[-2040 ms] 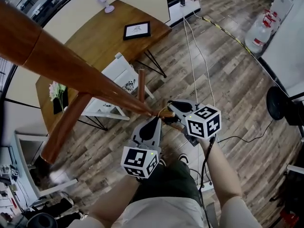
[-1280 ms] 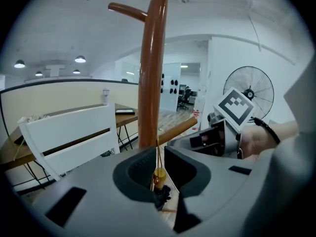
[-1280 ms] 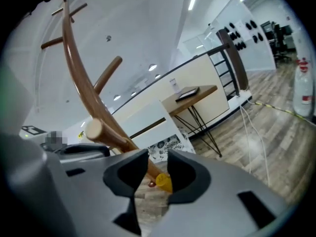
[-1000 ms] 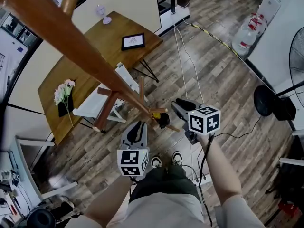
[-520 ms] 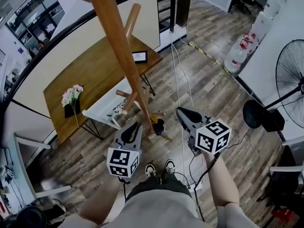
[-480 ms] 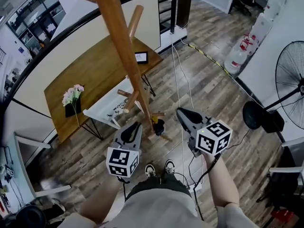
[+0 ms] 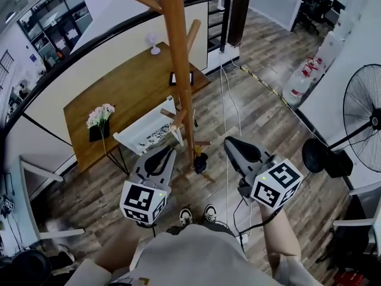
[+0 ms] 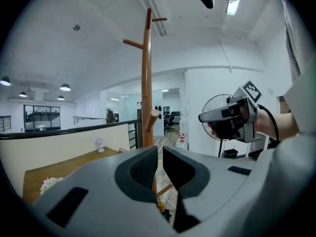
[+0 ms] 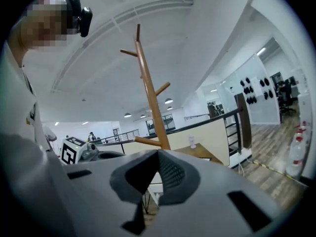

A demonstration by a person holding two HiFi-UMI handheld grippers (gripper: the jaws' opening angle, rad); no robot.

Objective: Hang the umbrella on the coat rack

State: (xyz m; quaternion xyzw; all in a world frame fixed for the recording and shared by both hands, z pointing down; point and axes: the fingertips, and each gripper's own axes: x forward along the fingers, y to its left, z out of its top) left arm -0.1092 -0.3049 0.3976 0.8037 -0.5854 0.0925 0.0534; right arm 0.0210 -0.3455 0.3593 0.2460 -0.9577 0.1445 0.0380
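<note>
The wooden coat rack (image 7: 178, 82) stands upright in the middle of the head view. A small dark umbrella (image 7: 200, 160) with a yellow part hangs by a low peg (image 7: 203, 142) near its foot. My left gripper (image 7: 162, 155) is left of it and my right gripper (image 7: 234, 145) is right of it, both apart from the umbrella. Both are shut with nothing between their jaws. The left gripper view looks at the rack (image 8: 146, 78), with the umbrella (image 8: 161, 209) low down and the right gripper (image 8: 203, 117) at the right. The right gripper view shows the rack (image 9: 148, 83) too.
A wooden table (image 7: 119, 94) with flowers (image 7: 100, 114) and a picture frame (image 7: 180, 78) stands behind the rack, a white chair (image 7: 146, 130) beside it. Cables (image 7: 226, 100) cross the floor. A standing fan (image 7: 364, 117) and water bottles (image 7: 296, 88) are at the right.
Both grippers have risen and drawn back from the low peg, where the umbrella stays hanging. The right gripper no longer reaches the umbrella. The head view has tilted up, so the rack looks upright.
</note>
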